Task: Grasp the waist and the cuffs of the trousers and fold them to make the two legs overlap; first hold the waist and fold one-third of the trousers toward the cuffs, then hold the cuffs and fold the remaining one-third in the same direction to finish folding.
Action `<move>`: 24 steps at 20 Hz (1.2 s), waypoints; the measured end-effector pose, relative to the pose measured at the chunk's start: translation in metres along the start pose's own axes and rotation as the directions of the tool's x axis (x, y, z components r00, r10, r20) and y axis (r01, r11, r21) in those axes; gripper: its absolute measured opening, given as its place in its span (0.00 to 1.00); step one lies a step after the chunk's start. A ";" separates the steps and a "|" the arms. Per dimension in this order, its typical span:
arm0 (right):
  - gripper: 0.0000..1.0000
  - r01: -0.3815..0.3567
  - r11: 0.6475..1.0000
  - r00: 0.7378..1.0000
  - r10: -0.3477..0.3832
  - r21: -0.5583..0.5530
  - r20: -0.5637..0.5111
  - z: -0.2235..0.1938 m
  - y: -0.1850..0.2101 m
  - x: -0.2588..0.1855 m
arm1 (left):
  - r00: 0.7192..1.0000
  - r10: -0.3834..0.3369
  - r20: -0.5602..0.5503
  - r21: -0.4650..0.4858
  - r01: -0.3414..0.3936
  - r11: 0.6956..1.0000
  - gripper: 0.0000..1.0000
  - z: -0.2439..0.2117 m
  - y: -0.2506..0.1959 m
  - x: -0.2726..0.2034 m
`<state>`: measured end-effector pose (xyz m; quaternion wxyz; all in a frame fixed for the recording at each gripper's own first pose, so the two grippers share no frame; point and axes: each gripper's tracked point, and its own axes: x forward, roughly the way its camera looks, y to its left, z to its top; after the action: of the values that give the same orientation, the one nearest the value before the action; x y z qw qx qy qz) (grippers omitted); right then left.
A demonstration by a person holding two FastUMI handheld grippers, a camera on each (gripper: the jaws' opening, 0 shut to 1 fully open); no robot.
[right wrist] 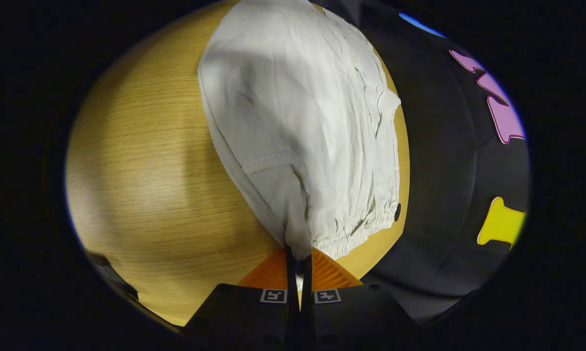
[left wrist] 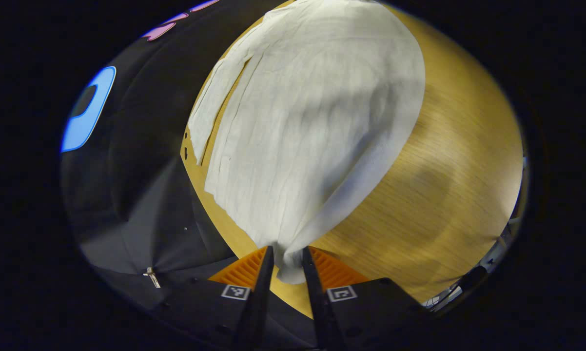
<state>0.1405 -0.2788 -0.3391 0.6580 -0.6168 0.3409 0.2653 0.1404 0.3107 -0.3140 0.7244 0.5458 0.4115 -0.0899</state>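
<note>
The wooden table (left wrist: 459, 161) is carrying the white trousers (left wrist: 312, 126), which are lying mostly flat and reaching toward its far edge. They're looking thin, light and floppy, so they'll probably sag and wrinkle unless both ends are moving together. The right gripper (right wrist: 299, 256) is pinching the gathered waistband corner (right wrist: 351, 234), and the left gripper (left wrist: 287, 263) is clamping the cuff end (left wrist: 288, 265), both lifted slightly.

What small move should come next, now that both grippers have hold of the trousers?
Probably carry both ends across together so one leg lands on the other. The left gripper pinches a cuff end and the right gripper pinches the elastic waist of the white trousers, which hang lifted above the wooden table, not yet laid flat.
</note>
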 end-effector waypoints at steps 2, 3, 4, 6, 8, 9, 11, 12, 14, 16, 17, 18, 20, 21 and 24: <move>0.05 0.002 1.000 1.000 -0.002 -0.002 0.004 0.000 -0.001 0.001 | 1.000 0.020 -0.020 -0.012 -0.020 1.000 0.27 -0.003 -0.003 0.006; 0.05 0.007 1.000 1.000 -0.007 -0.009 0.008 0.000 -0.001 0.000 | 0.999 0.024 -0.035 -0.019 -0.025 1.000 0.17 -0.005 -0.004 0.007; 0.05 0.012 1.000 1.000 -0.012 -0.020 0.014 0.001 -0.001 -0.001 | 0.998 0.035 -0.044 -0.033 -0.037 0.999 0.08 -0.008 -0.005 0.002; 0.05 0.015 1.000 1.000 -0.015 -0.021 0.017 0.000 -0.001 -0.001 | 0.996 0.060 -0.061 -0.089 -0.066 0.994 0.06 -0.002 -0.004 0.003; 0.05 0.012 1.000 1.000 -0.012 -0.013 0.013 0.000 -0.001 0.000 | 0.995 0.061 -0.080 -0.101 -0.069 0.992 0.06 -0.001 -0.002 0.003; 0.05 0.012 1.000 1.000 -0.012 -0.011 0.007 0.000 -0.002 0.000 | 0.995 0.058 -0.085 -0.101 -0.066 0.993 0.05 0.000 -0.001 0.003; 0.05 0.019 1.000 1.000 -0.019 -0.006 -0.001 -0.001 -0.004 0.000 | 0.990 0.114 -0.079 -0.090 -0.121 0.989 0.06 0.005 0.011 -0.004; 0.05 0.035 0.999 0.999 -0.035 -0.004 0.000 0.000 -0.007 -0.002 | 0.986 0.152 -0.074 -0.102 -0.159 0.982 0.06 0.007 0.020 -0.007; 0.05 0.062 0.998 0.998 -0.062 0.026 -0.002 -0.003 -0.012 -0.006 | 0.981 0.187 -0.060 -0.153 -0.194 0.969 0.06 0.010 0.036 -0.009; 0.05 0.097 0.994 0.995 -0.097 0.055 -0.008 -0.005 -0.023 -0.013 | 0.974 0.222 -0.043 -0.176 -0.226 0.958 0.06 0.015 0.057 -0.012; 0.05 0.114 0.991 0.994 -0.113 0.067 -0.011 -0.008 -0.028 -0.013 | 0.970 0.241 -0.031 -0.181 -0.243 0.953 0.06 0.019 0.067 -0.018; 0.05 0.128 0.989 0.992 -0.127 0.081 -0.014 -0.009 -0.034 -0.014 | 0.966 0.257 -0.018 -0.187 -0.256 0.949 0.06 0.024 0.079 -0.021; 0.05 0.160 0.981 0.987 -0.159 0.110 -0.018 -0.007 -0.049 -0.018 | 0.957 0.291 0.008 -0.192 -0.284 0.939 0.06 0.035 0.099 -0.030; 0.05 0.176 0.977 0.984 -0.175 0.124 -0.017 -0.007 -0.056 -0.019 | 0.952 0.305 0.021 -0.187 -0.296 0.937 0.05 0.039 0.110 -0.031; 0.05 0.209 0.971 0.978 -0.209 0.114 -0.013 -0.002 -0.082 -0.021 | 0.943 0.327 0.068 -0.137 -0.316 0.939 0.06 0.059 0.137 -0.032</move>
<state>0.1906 -0.2868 -0.2708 0.7164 -0.6108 0.2888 0.1742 0.2289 0.3030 -0.1898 0.7796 0.5549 0.2887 0.0312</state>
